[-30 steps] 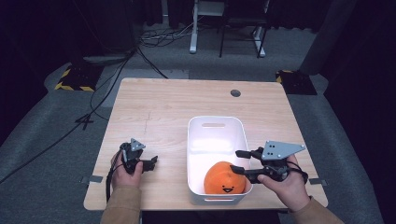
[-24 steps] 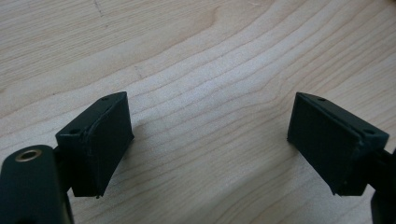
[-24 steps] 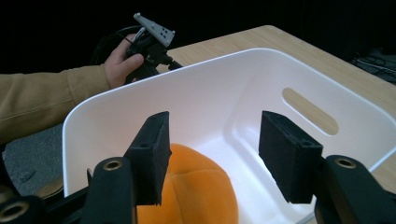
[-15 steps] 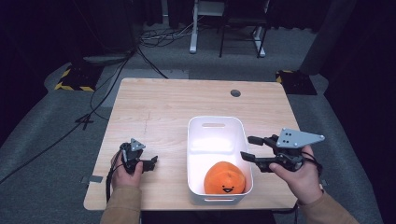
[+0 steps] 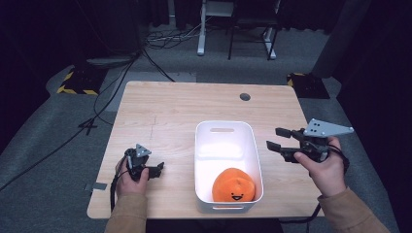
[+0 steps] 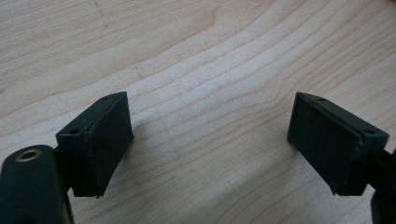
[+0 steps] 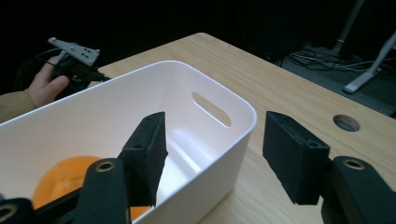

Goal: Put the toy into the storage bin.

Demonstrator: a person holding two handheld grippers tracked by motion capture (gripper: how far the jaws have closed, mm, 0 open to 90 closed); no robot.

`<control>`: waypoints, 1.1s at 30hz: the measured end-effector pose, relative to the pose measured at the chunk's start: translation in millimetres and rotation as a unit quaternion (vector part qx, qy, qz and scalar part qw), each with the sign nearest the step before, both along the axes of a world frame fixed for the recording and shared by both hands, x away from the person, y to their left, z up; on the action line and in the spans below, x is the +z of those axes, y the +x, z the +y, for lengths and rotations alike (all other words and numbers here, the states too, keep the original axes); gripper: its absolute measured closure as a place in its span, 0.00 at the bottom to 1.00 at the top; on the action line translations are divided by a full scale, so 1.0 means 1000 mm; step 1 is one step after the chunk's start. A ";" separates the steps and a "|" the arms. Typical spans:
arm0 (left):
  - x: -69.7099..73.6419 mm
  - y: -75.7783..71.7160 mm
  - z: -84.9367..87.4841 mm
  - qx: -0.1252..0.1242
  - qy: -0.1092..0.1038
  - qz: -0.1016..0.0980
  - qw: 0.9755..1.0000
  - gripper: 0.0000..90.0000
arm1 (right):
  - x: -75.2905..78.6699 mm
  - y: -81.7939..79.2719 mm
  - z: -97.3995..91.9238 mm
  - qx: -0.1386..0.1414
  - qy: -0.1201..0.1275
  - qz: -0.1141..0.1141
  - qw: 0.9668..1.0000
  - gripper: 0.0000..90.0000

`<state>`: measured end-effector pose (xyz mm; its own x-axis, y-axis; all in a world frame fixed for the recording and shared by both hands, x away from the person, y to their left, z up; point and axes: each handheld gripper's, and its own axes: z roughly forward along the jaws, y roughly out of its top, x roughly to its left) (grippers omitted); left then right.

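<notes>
Toy [image 5: 234,185], orange, lies in white bin [image 5: 202,160]; high view shows its face. Right claw [image 5: 277,139] gapes beside bin; left claw [image 5: 159,169] gapes over worktop [image 5: 194,104].

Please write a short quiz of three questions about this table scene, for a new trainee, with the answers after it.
1. True or false: the round orange plush toy with a smiling face lies inside the white rectangular plastic bin.
2. Which gripper is beside the bin's right wall? A) left gripper B) right gripper
3. Fill in: the fingers of the left gripper are ____ above the light wooden table.

Key: 1 true; 2 B; 3 open.
</notes>
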<state>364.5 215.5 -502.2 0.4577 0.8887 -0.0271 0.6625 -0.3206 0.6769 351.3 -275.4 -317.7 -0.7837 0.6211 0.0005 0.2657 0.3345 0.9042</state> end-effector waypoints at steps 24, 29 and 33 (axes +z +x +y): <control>0.000 0.000 0.000 0.000 0.000 0.000 1.000 0.16 | -0.055 0.040 -0.061 -0.110 -0.041 0.077 0.990 0.42; 0.000 0.000 0.000 0.000 -0.001 0.000 1.000 0.16 | -0.071 0.047 -0.069 -0.119 -0.061 0.098 0.986 0.39; 0.000 0.000 0.000 0.000 0.000 0.000 1.000 0.16 | -0.085 0.051 -0.074 -0.132 -0.065 0.119 0.982 0.37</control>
